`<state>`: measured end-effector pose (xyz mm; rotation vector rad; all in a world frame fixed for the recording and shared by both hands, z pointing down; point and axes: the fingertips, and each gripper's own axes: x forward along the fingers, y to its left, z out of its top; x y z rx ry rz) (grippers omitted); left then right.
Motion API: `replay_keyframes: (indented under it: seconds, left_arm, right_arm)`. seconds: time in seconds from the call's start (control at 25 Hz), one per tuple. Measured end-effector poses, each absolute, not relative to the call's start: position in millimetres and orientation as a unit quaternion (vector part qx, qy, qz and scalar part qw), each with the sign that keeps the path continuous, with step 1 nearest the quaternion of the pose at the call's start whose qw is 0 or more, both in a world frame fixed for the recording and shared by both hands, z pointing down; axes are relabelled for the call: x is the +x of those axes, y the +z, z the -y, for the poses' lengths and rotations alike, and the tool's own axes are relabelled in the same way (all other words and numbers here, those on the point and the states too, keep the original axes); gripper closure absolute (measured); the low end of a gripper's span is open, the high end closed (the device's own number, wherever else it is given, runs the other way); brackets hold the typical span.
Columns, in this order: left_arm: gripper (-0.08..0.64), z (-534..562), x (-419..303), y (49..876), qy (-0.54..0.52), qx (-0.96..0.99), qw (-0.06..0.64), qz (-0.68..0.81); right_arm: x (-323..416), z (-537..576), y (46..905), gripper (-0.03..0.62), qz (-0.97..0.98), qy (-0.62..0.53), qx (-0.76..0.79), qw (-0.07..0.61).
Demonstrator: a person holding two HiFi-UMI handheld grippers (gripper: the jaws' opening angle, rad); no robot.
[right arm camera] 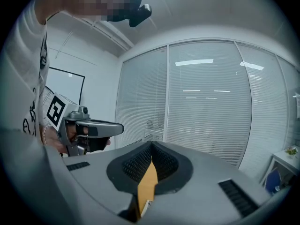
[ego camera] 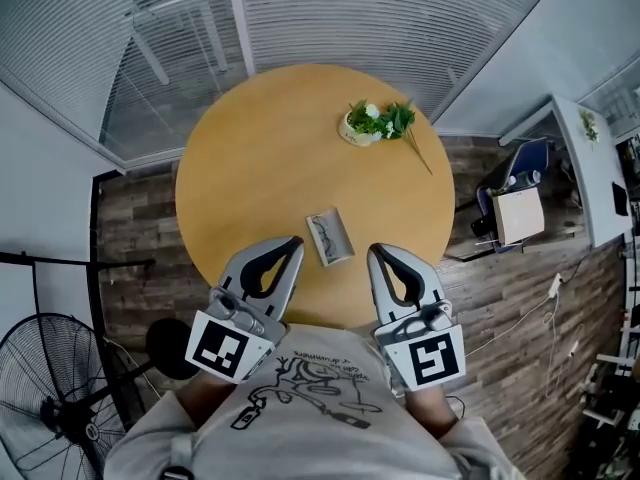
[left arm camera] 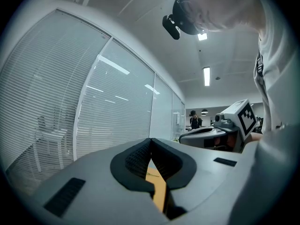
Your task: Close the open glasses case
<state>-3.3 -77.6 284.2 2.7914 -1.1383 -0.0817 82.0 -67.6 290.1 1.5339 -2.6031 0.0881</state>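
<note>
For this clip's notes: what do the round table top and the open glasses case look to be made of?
The table is likely wood or wood-look laminate with a smooth matte finish: an even honey-yellow colour and no strong glare. The glasses case is grey and dull, possibly fabric or leatherette over a stiff shell, but it is too small to tell.

In the head view the glasses case (ego camera: 329, 237) is too small for me to read. There's a dark squiggle on it, possibly glasses, and I can't make out its lid. The near rim of the table (ego camera: 260, 148) is hidden behind the left gripper (ego camera: 296, 241), the right gripper (ego camera: 374, 252) and the person's shirt (ego camera: 310, 388). In each gripper view the gripper's own body covers the table except for a thin yellow sliver. The fan (ego camera: 45, 388) is cut off at the bottom-left corner.
</note>
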Motion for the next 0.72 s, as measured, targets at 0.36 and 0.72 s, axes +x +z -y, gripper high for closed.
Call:
replay_keyframes:
  seconds: [0.36, 0.72]
  left_arm:
    - [0.541, 87, -10, 297, -0.023, 0.925, 0.07, 0.372]
    - [0.541, 89, -18, 315, -0.015, 0.926, 0.077, 0.368]
  right_arm:
    - [76, 79, 301, 0.583, 0.858, 0.034, 0.509, 0.065]
    - [76, 81, 316, 0.583, 0.855, 0.03, 0.506, 0.106]
